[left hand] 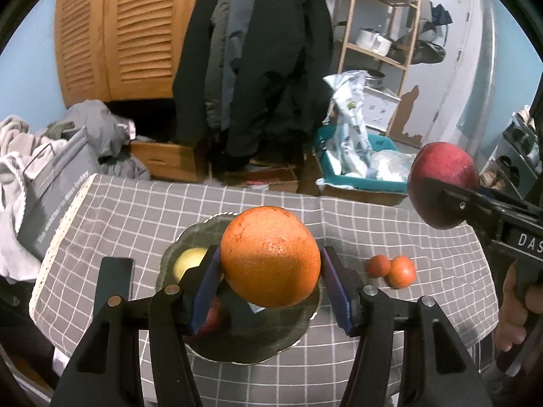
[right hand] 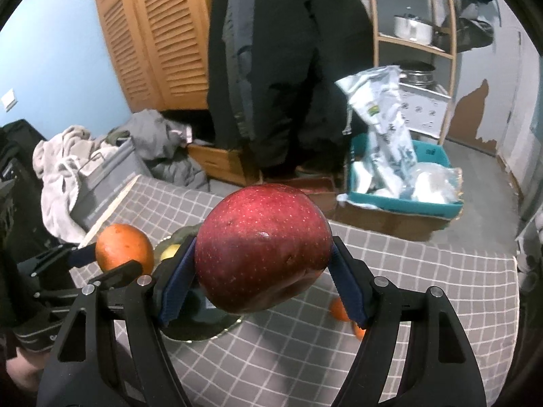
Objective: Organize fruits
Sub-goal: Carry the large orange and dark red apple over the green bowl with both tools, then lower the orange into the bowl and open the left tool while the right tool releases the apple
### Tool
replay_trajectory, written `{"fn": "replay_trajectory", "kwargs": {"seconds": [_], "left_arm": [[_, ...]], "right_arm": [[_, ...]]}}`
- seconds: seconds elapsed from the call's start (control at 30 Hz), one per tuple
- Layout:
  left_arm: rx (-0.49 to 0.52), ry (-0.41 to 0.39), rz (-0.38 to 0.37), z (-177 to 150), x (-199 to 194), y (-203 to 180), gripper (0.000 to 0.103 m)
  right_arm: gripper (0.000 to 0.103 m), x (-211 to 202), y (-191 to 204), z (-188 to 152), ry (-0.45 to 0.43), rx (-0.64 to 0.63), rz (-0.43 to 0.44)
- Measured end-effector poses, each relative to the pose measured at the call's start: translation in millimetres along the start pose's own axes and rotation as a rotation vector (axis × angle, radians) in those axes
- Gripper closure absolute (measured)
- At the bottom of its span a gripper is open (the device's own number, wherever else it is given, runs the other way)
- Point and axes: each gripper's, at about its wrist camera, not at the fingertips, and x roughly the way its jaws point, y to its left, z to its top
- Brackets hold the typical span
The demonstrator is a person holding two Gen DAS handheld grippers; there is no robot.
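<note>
Two tangerines [right hand: 341,310] sit half-hidden behind right claw [right hand: 263,254].

The orange [left hand: 270,256] hid most of the dark plate [left hand: 271,346], and a reddish fruit [left hand: 213,317] behind the pad at 7 o'clock could not be identified. In the right wrist view, the red apple [right hand: 263,249] covered the plate [right hand: 207,332] centre. Two small orange fruits [right hand: 339,310] at 4 o'clock were largely masked by a finger.

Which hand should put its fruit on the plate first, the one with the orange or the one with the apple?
Left, probably. The left gripper holds the big round orange directly above the dark scalloped plate. The right gripper holds the dark red apple off to the plate's right side.
</note>
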Motion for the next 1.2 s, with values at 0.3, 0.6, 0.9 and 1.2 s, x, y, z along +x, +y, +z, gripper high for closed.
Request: {"fn": "replay_trajectory", "kwargs": {"seconds": [0.3,0.6,0.9,1.2], "left_arm": [[-0.038,0.070,0.019,-17.6,23.7,29.2,0.043],[-0.071,0.205,0.032,-48.9,66.7,46.7,0.043],[-0.082,0.287,0.015,-65.0,88.6,44.7,0.043],[-0.082,0.344,0.019,-71.7,100.6,44.2,0.042]], "right_arm": [[0.028,37.2,25.9,-4.3,0.069,-0.028,0.036],[0.028,84.8,35.2,-29.3,0.180,-0.033,0.053],[0.028,115.6,37.1,-53.4,0.275,-0.032,0.049],[0.028,125.5,34.4,-63.3,0.307,-0.027,0.044]]}}
